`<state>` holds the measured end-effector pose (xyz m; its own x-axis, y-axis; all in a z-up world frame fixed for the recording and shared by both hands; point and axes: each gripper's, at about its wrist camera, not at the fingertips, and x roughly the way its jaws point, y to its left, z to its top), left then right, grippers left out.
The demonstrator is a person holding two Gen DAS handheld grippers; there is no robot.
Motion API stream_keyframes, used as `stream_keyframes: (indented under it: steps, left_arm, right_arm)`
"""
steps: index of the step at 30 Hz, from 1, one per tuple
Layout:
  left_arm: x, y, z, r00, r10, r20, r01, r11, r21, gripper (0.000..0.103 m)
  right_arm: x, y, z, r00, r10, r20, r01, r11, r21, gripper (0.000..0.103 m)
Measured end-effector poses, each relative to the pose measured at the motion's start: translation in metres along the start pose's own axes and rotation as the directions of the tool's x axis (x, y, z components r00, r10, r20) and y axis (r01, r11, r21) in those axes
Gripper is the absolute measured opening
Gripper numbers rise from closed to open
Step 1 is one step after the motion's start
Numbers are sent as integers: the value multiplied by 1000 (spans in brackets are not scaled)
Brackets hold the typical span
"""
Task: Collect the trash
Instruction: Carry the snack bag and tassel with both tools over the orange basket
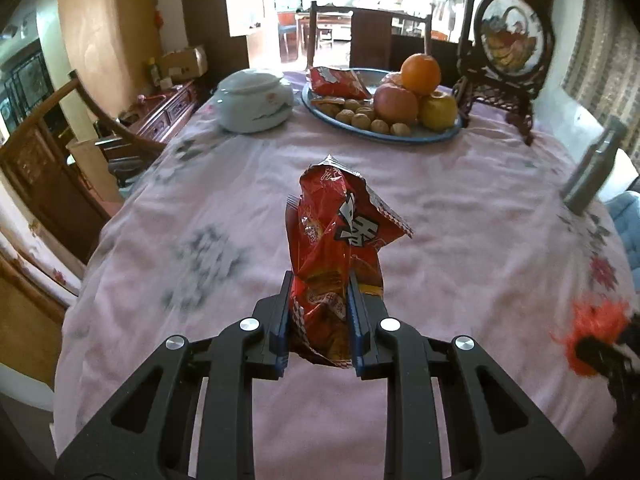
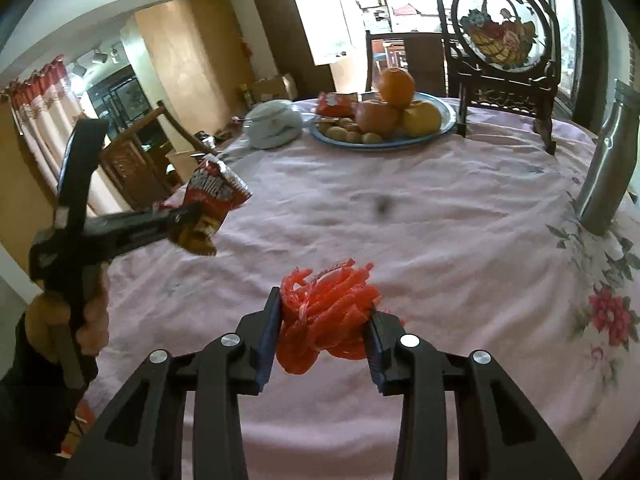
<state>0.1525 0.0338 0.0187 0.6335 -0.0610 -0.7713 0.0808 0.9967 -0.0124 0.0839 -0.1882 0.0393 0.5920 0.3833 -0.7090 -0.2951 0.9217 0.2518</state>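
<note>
The left gripper [image 1: 318,316] clamped a crumpled red snack wrapper [image 1: 340,248] above the pink tablecloth [image 1: 460,220]; beyond it stood a fruit plate [image 1: 384,136] and a pale lidded bowl [image 1: 254,100].

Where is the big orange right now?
The orange sits on top of the fruit pile on the blue-rimmed plate, at the table's far side, between the white lidded dish and the dark wooden ornament.

A home dining room. Ahead of the jaws, a cloth-covered surface [image 1: 460,208] carries a fruit plate [image 1: 440,134]. Carved wooden chairs [image 2: 136,160] stand around.
</note>
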Motion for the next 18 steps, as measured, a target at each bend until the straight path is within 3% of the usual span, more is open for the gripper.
stream_keyframes:
  steps: [8,18]
  left_arm:
    - [-66,29,-74,999,8,37,-7,1000,-29,25]
    - [-109,61,-143,999,28,42,-25,996,-89,25]
  right_arm:
    - [-20,56,-30,998,70,-6,-70,997,-45,38]
    - [-20,131,-69,992,122,-35,-125,986,-114,38]
